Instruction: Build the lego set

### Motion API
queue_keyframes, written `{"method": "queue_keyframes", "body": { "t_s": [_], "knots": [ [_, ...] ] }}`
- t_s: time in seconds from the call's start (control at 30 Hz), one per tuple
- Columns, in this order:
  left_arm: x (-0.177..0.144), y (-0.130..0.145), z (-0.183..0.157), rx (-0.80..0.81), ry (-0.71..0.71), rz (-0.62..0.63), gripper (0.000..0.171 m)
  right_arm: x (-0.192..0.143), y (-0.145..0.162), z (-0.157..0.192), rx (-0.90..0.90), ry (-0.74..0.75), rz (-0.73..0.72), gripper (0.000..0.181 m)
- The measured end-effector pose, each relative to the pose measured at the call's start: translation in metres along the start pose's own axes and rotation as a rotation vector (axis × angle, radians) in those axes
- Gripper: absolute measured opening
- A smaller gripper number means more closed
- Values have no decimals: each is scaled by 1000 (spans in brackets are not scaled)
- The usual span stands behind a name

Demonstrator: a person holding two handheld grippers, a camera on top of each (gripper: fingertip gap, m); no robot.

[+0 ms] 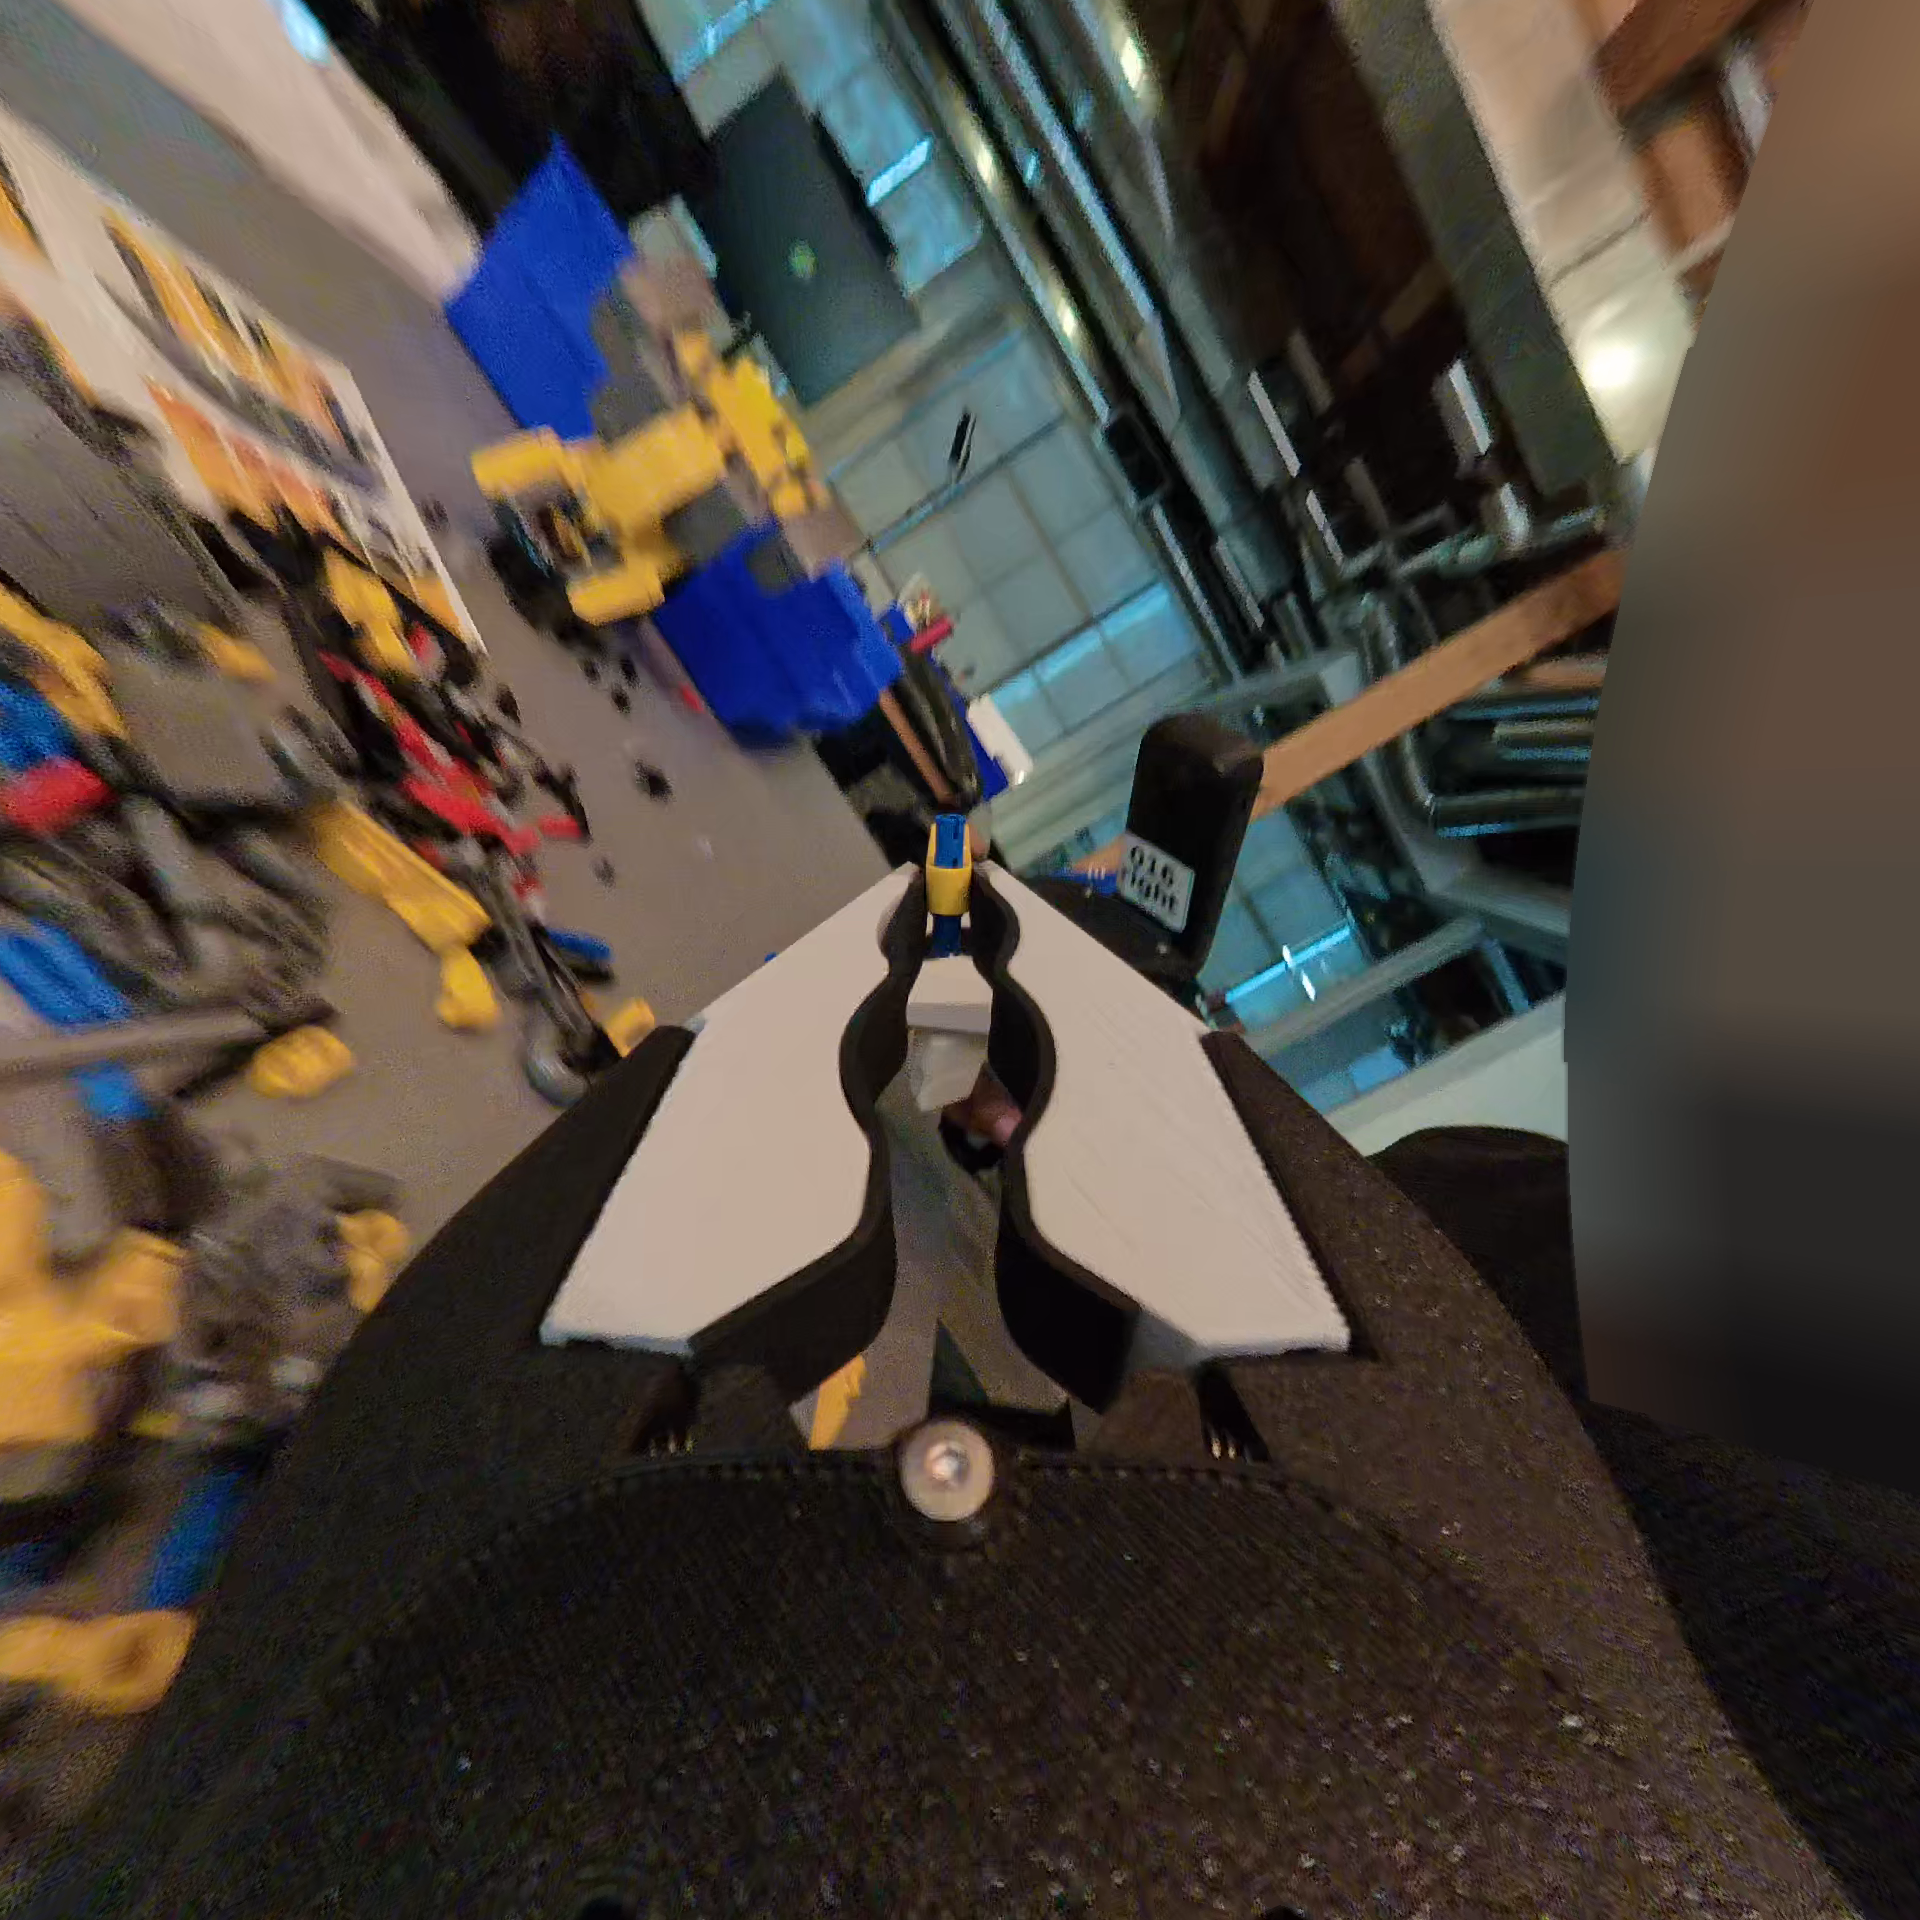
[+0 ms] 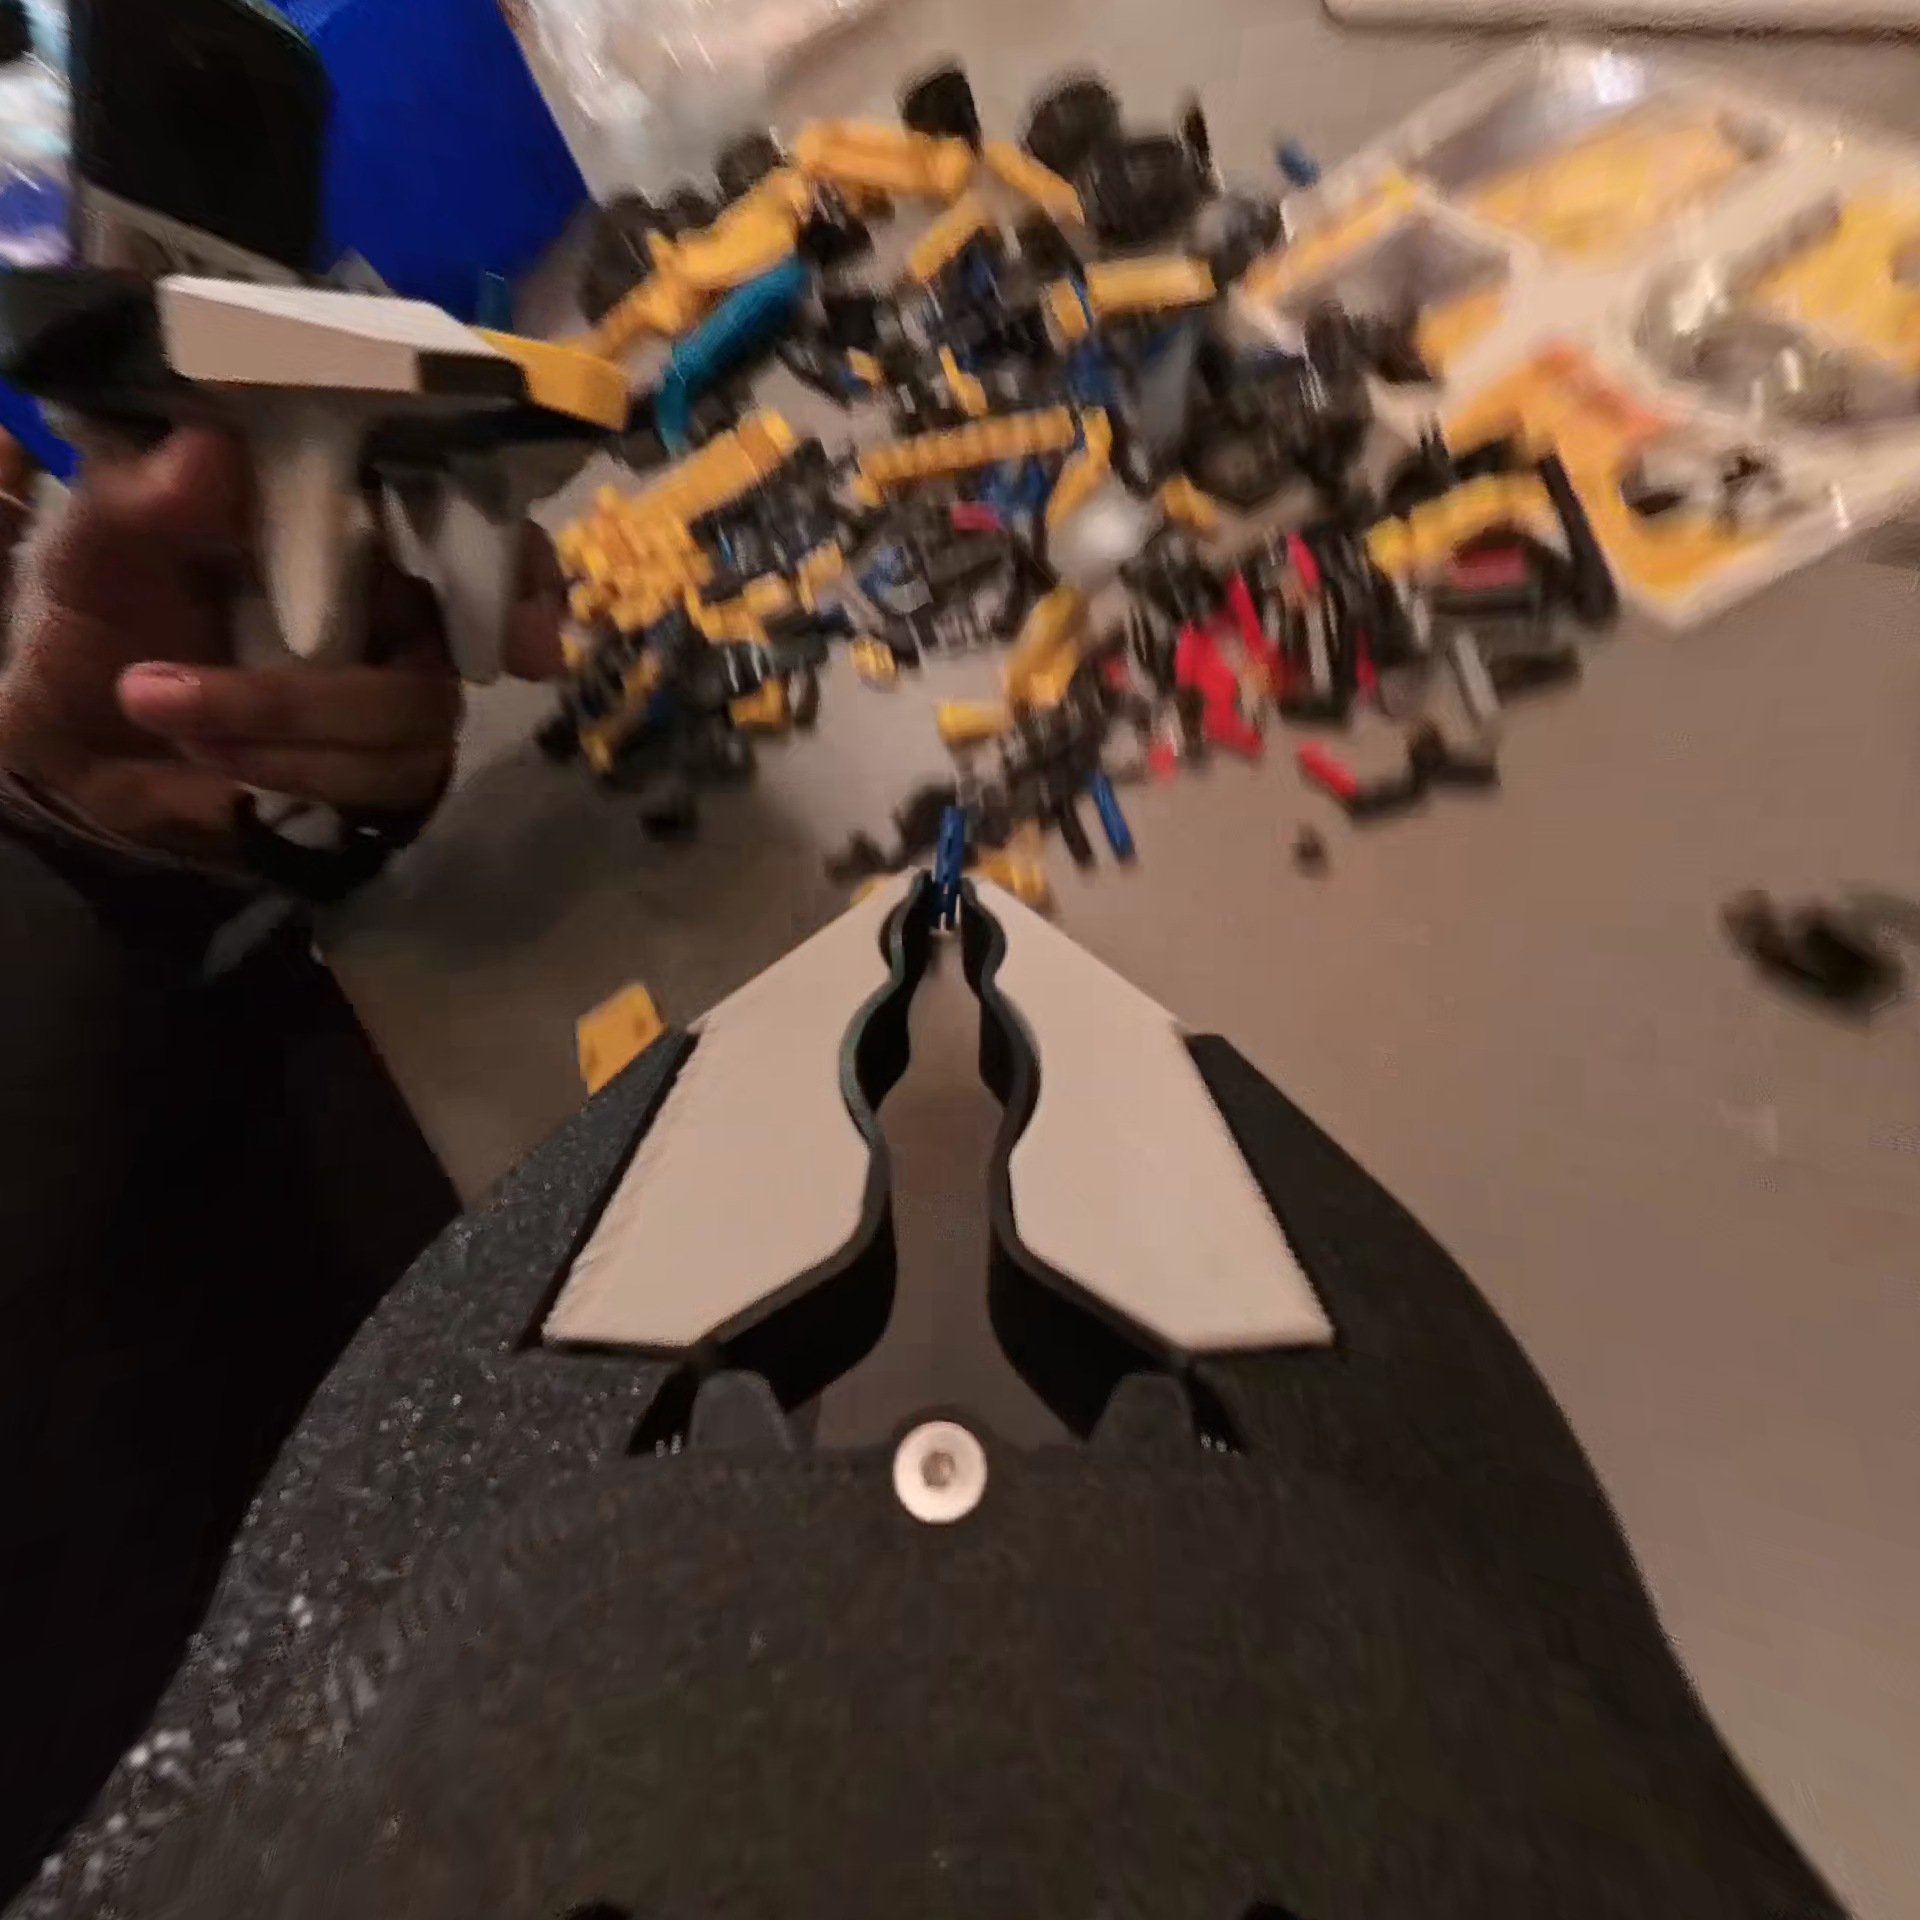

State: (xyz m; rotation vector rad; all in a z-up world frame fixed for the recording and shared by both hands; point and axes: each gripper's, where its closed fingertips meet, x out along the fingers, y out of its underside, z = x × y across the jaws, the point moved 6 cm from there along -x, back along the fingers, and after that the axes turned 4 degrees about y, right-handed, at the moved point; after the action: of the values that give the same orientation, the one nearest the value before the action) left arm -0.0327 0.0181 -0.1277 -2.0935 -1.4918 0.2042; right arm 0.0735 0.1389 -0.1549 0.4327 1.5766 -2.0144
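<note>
While both views blur, left gripper (image 1: 948, 902) pinches yellow piece with blue pin (image 1: 948, 871), long axis forward. Right gripper (image 2: 943, 902) clamps blue pin (image 2: 949, 852). Left gripper lies up-left of right; loose parts pile (image 2: 1039, 499) beyond.

The right hand-held gripper (image 2: 943, 902) pinches a thin blue plastic pin (image 2: 948, 854) at its tips, above a blurred heap of yellow, black and red lego pieces (image 2: 1039, 499) on the grey counter (image 2: 1507, 1039). The left hand-held gripper (image 2: 597, 387) carries a yellow piece (image 2: 566, 379).
</note>
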Motion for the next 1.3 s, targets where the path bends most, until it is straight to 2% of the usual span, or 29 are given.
{"method": "queue_keyframes", "body": {
  "t_s": [0.1, 0.23, 0.33, 0.43, 0.5, 0.67, 0.87, 1.0, 1.1, 1.2, 1.3],
  "knots": [
    [24, 44, 3, -45, -81, 123, 4, -34, 43, -4, 72, 76, 103, 5],
    [52, 75, 12, -82, -168, 221, 4, -49, 81, 6, 113, 163, 121, 5],
    [63, 86, 15, 2, -267, 311, 5, -50, 89, 13, 120, 217, 40, 20],
    [70, 87, 14, 109, -350, 400, 5, -52, 89, 18, 125, 171, 7, 41],
    [74, 84, 14, 156, -383, 435, 5, -56, 89, 13, 75, 157, 3, 44],
    [81, 86, 16, 112, -372, 436, 5, -66, 92, -7, -55, 181, 19, 37],
    [84, 79, 15, -9, -295, 331, 5, -55, 89, 3, -178, 166, 20, 37],
    [84, 79, 11, -58, -246, 322, 5, -51, 87, 5, -239, 202, 11, 37],
    [84, 80, 7, -71, -217, 312, 5, -62, 71, 2, -217, 221, -112, 37],
    [85, 82, 4, -142, -154, 293, 5, -75, 51, 9, -177, 155, -281, 36],
    [85, 83, 0, -252, -70, 285, 5, -76, 43, 9, -124, 112, -343, 35]
  ]
}}
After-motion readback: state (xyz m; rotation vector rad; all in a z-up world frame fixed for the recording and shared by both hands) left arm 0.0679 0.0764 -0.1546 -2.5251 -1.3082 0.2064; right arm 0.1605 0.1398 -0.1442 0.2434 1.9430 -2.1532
